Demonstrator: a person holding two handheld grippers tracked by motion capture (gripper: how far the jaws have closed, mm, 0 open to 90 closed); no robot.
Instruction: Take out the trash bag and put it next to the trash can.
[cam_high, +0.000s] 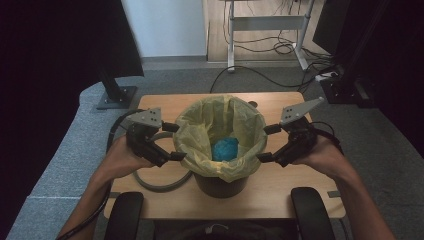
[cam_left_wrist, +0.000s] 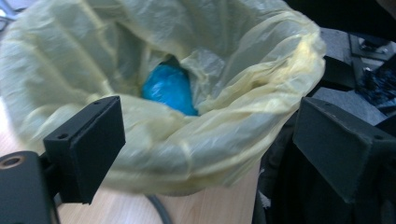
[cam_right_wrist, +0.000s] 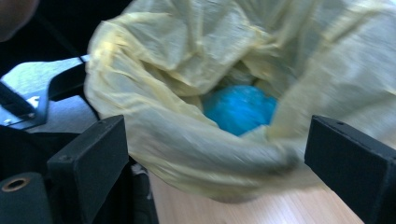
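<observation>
High view puts my left gripper (cam_high: 173, 141) just left of the bin (cam_high: 220, 184), jaws spread wide and holding nothing, one jaw close to the folded rim of the yellow bag (cam_high: 200, 120); I cannot tell whether it touches. I judge the job to be lifting that liner out, and it has barely begun: the bag is not yet gripped and sits fully draped over the bin's rim, at the middle of the wooden table (cam_high: 280, 195). The liner is thin, crinkled, half-clear plastic, rolled thick at the rim. Down inside the bin lies a crumpled blue wad (cam_high: 225, 149), glossy and rounded. Just right of the bin my right gripper (cam_high: 268, 143) mirrors this, jaws apart and empty.
</observation>
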